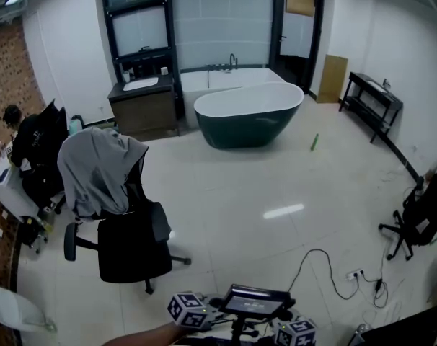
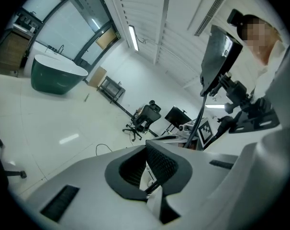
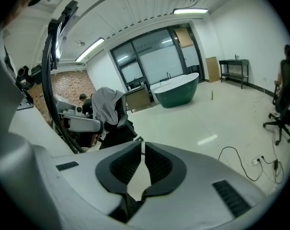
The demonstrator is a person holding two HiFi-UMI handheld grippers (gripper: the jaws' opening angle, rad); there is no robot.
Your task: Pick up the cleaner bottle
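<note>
The left gripper (image 2: pixel 146 147) is pressed together on nothing. The right gripper (image 3: pixel 142 145) is closed to a sliver and also empty. Both sit low at six o'clock. Bare white floor (image 1: pixel 262 186) runs ahead. The green cleaner bottle (image 1: pixel 314 142) is on the floor at one o'clock, near the dark bathtub (image 1: pixel 247 117) at twelve. A cloth-draped office chair (image 1: pixel 125 236) crowds ten o'clock, and a loose cable (image 1: pixel 319 265) trails at two.
</note>
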